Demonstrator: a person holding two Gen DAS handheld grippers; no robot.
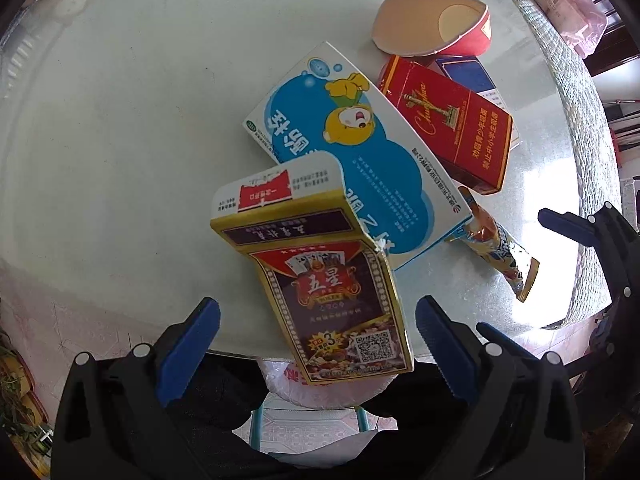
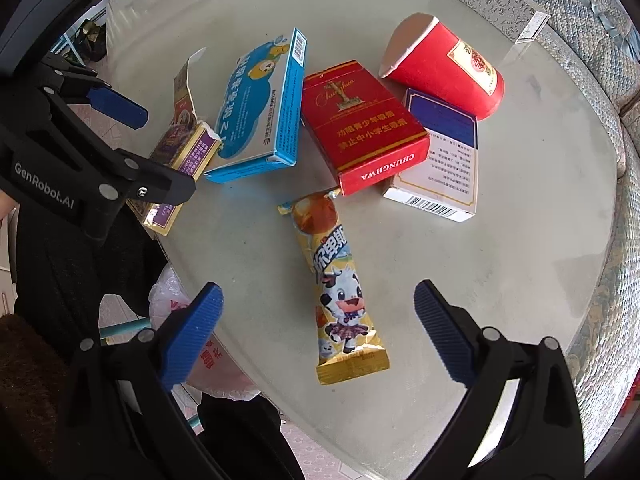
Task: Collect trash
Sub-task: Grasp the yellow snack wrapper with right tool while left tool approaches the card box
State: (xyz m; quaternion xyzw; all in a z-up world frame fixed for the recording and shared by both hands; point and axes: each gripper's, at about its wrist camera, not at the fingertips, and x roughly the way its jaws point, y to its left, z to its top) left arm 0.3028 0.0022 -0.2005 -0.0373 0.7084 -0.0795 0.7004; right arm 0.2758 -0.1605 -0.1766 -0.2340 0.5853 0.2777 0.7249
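Note:
Trash lies on a round glass table [image 1: 120,120]. A purple and gold playing-card box [image 1: 336,280] with its flap open hangs over the near table edge, between the open fingers of my left gripper [image 1: 318,344], untouched. Behind it lie a blue and white medicine box [image 1: 360,152], a red cigarette pack [image 1: 452,128] and a squashed red paper cup [image 1: 436,24]. My right gripper [image 2: 318,332] is open over a yellow snack wrapper [image 2: 340,292] lying flat. The card box [image 2: 180,156], blue box [image 2: 260,108], red pack [image 2: 360,120], cup [image 2: 448,68] and a white and blue box [image 2: 444,160] lie beyond.
A white plastic bag with red print [image 1: 320,388] sits below the table's near edge; it also shows in the right wrist view [image 2: 212,360]. A patterned sofa [image 2: 600,40] curves around the table's far side. The left gripper's body [image 2: 80,140] shows at the left.

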